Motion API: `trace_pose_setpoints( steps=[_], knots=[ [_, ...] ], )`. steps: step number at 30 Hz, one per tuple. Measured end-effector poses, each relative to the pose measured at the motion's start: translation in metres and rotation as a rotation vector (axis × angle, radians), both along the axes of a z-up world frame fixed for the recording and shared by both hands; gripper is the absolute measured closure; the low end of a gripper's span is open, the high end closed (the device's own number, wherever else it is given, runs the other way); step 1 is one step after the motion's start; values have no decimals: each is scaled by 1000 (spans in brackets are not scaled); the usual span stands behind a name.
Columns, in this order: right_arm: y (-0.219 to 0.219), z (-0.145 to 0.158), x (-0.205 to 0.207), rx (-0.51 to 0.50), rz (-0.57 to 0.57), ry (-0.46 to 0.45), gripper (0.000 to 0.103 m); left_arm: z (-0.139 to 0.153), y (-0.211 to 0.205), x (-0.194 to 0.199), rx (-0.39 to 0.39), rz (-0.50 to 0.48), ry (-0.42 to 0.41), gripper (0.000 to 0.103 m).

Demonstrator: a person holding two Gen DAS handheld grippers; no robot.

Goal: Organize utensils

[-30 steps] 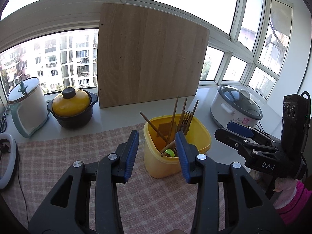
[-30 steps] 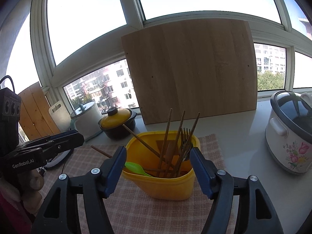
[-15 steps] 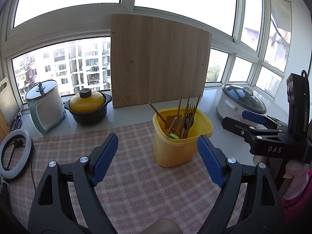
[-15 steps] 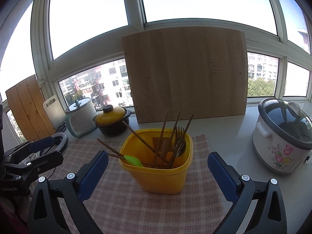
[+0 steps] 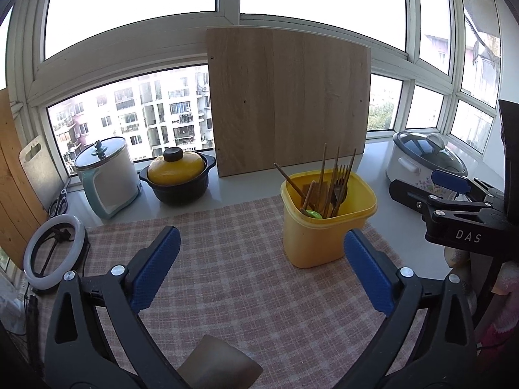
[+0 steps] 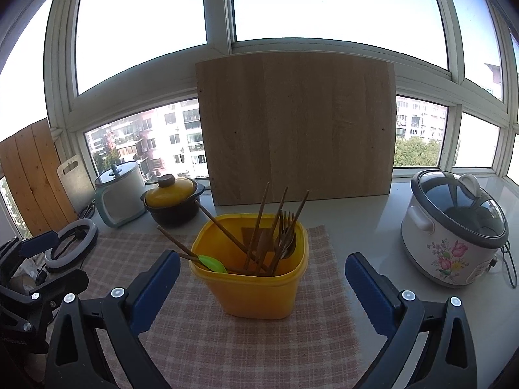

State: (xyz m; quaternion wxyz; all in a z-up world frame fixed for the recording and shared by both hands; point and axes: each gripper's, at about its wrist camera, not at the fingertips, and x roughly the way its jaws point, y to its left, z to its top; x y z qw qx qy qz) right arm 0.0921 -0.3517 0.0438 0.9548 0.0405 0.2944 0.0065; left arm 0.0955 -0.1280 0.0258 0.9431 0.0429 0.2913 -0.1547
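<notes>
A yellow plastic tub (image 5: pixel 324 233) (image 6: pixel 256 288) stands on the checked cloth (image 5: pixel 233 285) (image 6: pixel 227 343). It holds wooden chopsticks (image 6: pixel 259 223), forks (image 6: pixel 285 230) and a green-tipped utensil (image 6: pixel 212 263), all leaning upright. My left gripper (image 5: pixel 261 272) is open and empty, held back above the cloth to the left of the tub. My right gripper (image 6: pixel 261 291) is open and empty, with the tub standing beyond and between its fingers. Each gripper shows in the other's view: the right one (image 5: pixel 454 194) and the left one (image 6: pixel 35 278).
A large wooden board (image 5: pixel 288 103) leans on the window behind. A white pot (image 5: pixel 107 175) and a black pot with a yellow lid (image 5: pixel 178 175) stand at back left, a rice cooker (image 6: pixel 454 223) at right, a ring light (image 5: pixel 53 253) at far left.
Both grippers have opened wide and pulled back from the tub, which now looks smaller and farther away.
</notes>
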Motion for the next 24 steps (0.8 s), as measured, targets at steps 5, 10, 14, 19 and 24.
trace_pose_setpoints(
  steps=[5, 10, 14, 19, 24],
  knots=[
    [1, 3, -3, -3, -16, -24, 0, 2, 1, -1, 12, 21, -7, 0],
    [3, 7, -5, -7, -35, -54, 0, 2, 1, -2, 12, 19, -5, 0],
    [4, 8, -7, -10, -34, -58, 0, 1, 1, -2, 11, 18, 0, 0],
    [4, 7, -6, -7, -36, -56, 0, 1, 1, -2, 8, 21, 8, 0],
    [3, 7, -7, -8, -41, -59, 0, 1, 1, -2, 8, 21, 8, 0]
  ],
)
